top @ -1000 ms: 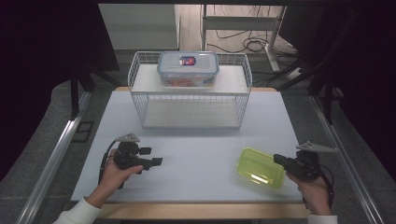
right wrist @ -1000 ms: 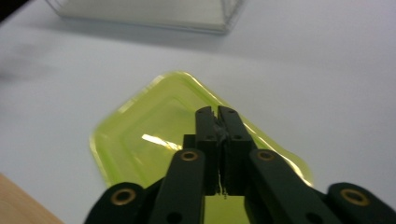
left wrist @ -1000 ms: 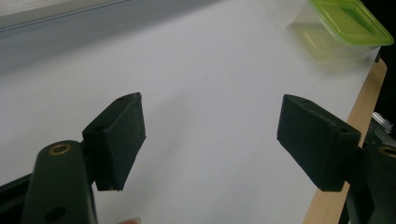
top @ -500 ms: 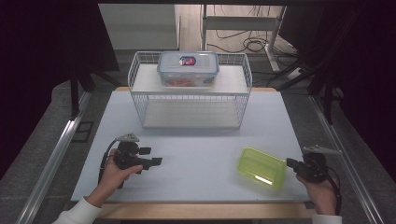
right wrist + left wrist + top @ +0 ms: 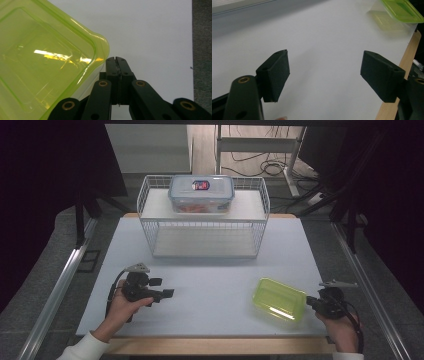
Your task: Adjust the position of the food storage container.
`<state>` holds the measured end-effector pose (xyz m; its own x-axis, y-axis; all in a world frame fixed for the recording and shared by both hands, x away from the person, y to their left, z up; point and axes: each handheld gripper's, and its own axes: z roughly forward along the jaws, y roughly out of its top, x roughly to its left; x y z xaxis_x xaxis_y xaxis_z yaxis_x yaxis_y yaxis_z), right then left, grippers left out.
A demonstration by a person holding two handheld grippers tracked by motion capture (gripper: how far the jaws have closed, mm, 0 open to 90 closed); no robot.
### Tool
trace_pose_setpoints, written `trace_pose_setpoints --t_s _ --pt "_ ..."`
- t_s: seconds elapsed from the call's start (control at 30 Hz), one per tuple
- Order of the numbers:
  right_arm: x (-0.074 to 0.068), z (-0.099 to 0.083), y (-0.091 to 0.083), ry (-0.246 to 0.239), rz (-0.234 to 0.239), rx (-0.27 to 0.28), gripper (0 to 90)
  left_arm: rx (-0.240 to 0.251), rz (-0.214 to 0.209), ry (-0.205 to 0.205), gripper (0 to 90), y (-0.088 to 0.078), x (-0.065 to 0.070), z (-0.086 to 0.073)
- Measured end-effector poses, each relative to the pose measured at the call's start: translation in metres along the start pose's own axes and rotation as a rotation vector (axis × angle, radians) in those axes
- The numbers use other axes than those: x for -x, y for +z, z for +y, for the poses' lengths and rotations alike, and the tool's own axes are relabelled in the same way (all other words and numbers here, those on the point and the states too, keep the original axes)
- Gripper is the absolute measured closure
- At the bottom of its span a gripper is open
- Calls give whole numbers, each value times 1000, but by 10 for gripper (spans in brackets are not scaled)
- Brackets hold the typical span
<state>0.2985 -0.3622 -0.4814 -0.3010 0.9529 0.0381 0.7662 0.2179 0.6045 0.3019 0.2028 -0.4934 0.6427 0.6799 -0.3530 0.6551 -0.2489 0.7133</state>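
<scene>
While two containers sit apart — left claw [image 5: 167,293] spread, right claw [image 5: 310,301] pressed together beside the green one [image 5: 279,298].

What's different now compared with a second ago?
The right claw, shut and holding nothing, has slid back toward the table's near right corner, away from the green box. The green box, the open left claw and the wire basket with its lidded box stayed put.

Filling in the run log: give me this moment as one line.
left gripper: open, empty | right gripper: shut, empty, beside translucent green plastic lidded container | clear lidded food box: on white wire rack
</scene>
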Motion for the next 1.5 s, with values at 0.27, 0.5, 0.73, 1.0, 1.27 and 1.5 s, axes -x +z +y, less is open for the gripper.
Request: trace_pose_setpoints --t_s 0.27,0.5,0.73,1.0,1.27,1.5 --pt "-12 5 8 -18 30 -16 890 -9 1 4 234 1 -1 -1" --pt "-29 14 17 -55 77 -15 890 -5 5 -4 234 0 -3 0" --pt "-48 25 26 -86 116 -15 890 -5 6 -2 235 -1 -3 0" --pt "-74 32 34 -131 144 -26 890 3 9 -9 234 -3 -6 -1" --pt "-101 35 41 -184 175 -39 889 0 9 -6 234 -2 -5 -1" --pt "-95 22 30 -176 194 -45 888 2 8 -8 234 -3 -5 -2"
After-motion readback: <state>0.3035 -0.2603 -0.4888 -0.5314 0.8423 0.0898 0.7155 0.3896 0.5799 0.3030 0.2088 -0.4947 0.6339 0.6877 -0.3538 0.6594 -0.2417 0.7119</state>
